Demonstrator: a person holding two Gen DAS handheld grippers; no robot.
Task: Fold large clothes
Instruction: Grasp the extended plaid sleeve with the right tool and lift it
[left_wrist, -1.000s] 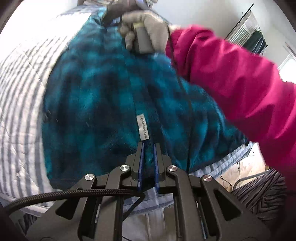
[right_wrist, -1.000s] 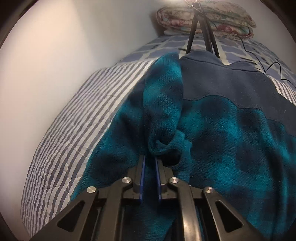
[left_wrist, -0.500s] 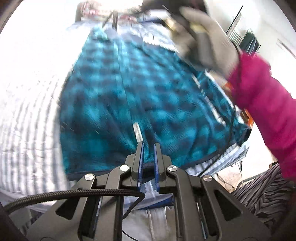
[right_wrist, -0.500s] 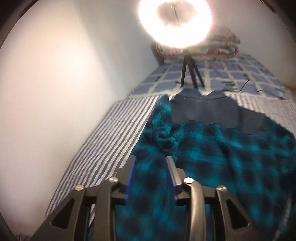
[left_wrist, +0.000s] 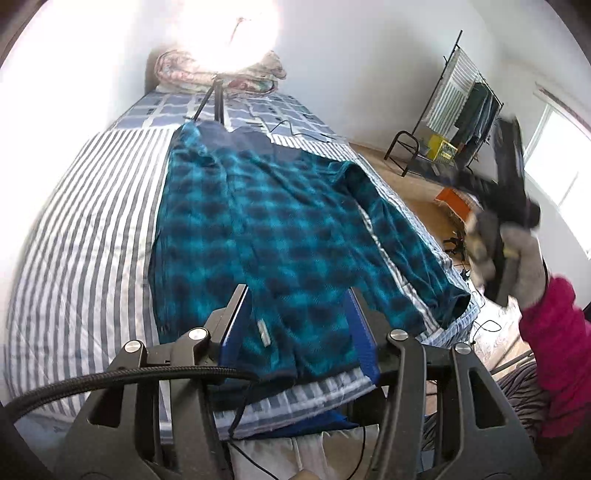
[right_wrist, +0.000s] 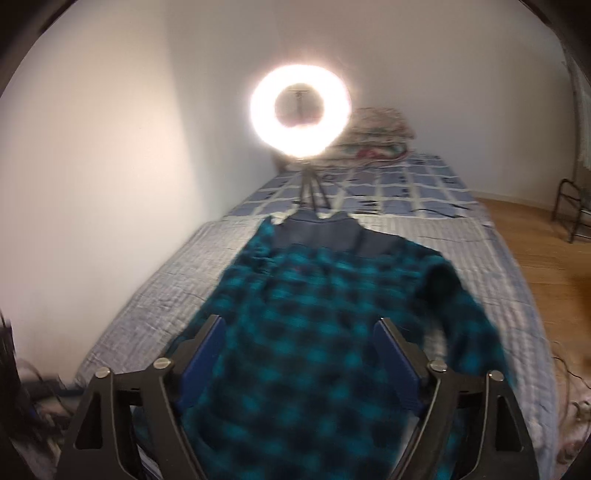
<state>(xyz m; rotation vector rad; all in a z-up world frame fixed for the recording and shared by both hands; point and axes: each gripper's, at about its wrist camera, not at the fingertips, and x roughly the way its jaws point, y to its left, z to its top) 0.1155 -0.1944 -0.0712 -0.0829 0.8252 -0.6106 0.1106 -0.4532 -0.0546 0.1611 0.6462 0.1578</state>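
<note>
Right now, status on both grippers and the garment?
Left gripper and right gripper opening, nothing held. Teal plaid fleece jacket flat on striped bed quilt. Ring light tripod beyond collar.

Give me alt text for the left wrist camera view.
A teal plaid shirt lies flat on a striped bed, one sleeve folded in. The left tongs are opening above its hem, holding nothing. At right, a gloved hand holds the other tongs.

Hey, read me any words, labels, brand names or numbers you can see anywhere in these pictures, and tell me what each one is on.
None can be read.
Small white tag on the teal plaid fleece jacket: print too blurred to read.
Yellow box by the clothes rack: too small to tell.
</note>
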